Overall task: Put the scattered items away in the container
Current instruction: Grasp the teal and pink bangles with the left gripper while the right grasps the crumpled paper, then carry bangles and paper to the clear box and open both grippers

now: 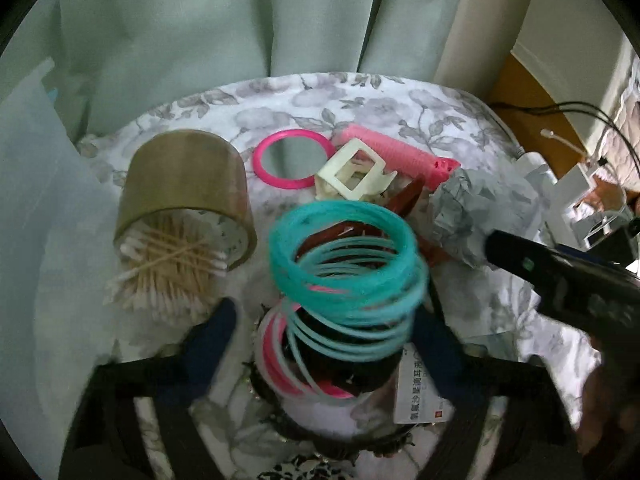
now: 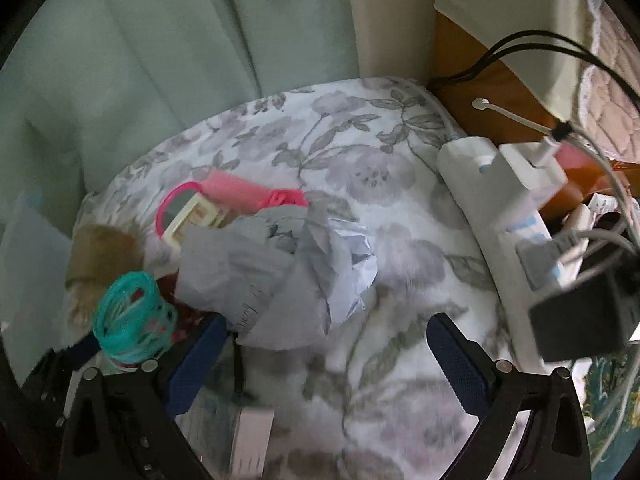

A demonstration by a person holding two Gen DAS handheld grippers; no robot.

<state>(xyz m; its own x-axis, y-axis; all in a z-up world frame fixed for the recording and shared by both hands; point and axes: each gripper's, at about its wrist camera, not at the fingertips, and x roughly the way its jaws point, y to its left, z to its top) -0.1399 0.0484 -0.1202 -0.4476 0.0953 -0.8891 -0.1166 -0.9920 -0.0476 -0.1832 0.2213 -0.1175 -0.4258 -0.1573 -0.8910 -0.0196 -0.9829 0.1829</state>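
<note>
Left wrist view. The left gripper [image 1: 326,332] points steeply down over a surface covered by a floral cloth [image 1: 380,104]. Its two blue fingers [image 1: 212,332] stand apart on either side of a teal spiral coil [image 1: 348,264]; the image is blurred there, and whether the pads press on the coil cannot be told. A pink coil [image 1: 280,356] and a small printed box [image 1: 420,392] lie under and beside the teal one. Toward the left edge of the cloth a brown cylindrical container [image 1: 188,176] lies tipped on its side, its open mouth facing the camera, with cotton swabs [image 1: 168,276] spilling out. Toward the far edge lie a pink-rimmed round mirror [image 1: 294,158], a cream claw clip [image 1: 354,174] and a pink hair roller [image 1: 400,152], the clip touching the mirror and overlapping the roller. A dark red clip [image 1: 412,200] sits just behind the teal coil. A crumpled grey paper [image 1: 472,216] lies toward the right edge, with the black body of the right gripper just in front of it.

Right wrist view. The right gripper [image 2: 328,356] has its jaws spread wide over bare cloth, nothing between them. Its left finger [image 2: 200,360] is just beside the crumpled grey paper. A white power strip [image 2: 500,216] runs along the right edge of the cloth.
</note>
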